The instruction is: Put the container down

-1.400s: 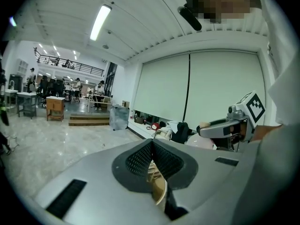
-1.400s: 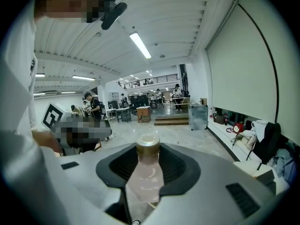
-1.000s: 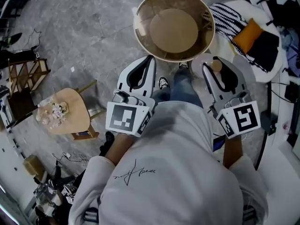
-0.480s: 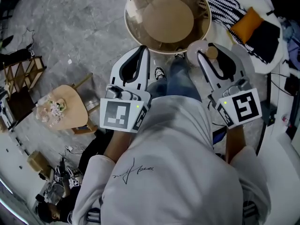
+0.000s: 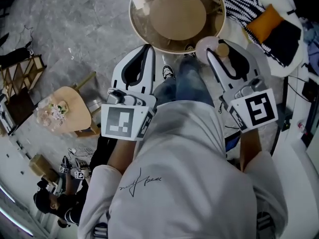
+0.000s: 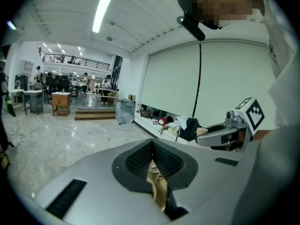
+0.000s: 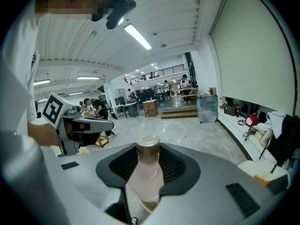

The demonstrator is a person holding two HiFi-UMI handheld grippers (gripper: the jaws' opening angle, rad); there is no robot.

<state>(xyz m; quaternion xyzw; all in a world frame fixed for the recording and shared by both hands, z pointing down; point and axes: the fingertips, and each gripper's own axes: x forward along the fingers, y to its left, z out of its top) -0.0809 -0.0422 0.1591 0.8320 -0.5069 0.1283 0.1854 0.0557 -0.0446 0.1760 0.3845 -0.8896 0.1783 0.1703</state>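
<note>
Your right gripper (image 7: 145, 159) is clamped on the pink bottle (image 7: 144, 178), cap up, probably so it lands standing. It's hovering by the near right rim of the round table (image 5: 142, 31). Left gripper (image 6: 152, 165) is closed on nothing, parked alongside.

Bright, even light from ceiling tubes (image 6: 102, 13); fisheye bending, dark corners.

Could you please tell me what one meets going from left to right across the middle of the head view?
Wooden frame → small wooden stool bearing flowers → left gripper → person's jeans → right gripper, shut on the pink bottle.
</note>
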